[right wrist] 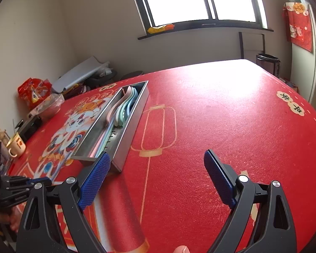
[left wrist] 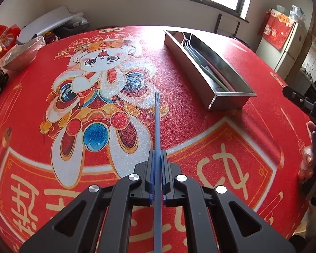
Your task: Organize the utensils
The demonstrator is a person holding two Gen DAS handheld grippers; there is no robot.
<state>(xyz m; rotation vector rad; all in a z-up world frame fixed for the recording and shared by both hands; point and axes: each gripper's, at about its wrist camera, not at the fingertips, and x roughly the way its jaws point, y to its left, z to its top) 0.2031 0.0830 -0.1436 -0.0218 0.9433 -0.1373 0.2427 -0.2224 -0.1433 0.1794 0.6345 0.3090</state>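
Chopstick [left wrist: 157, 122] clamped in left tongs [left wrist: 157, 168]; metal tray [left wrist: 208, 63] well apart.

Bare red tablecloth [right wrist: 221, 116] right of steel tray [right wrist: 134, 124]

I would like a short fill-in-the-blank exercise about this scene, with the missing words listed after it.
1. The left gripper is shut on a thin blue ____.
2. The right gripper holds nothing; its jaws are ____.
3. The pastel spoons lie inside the long ____ tray.
4. The tablecloth under the tray is mostly ____ in colour.

Missing words: chopstick; open; metal; red
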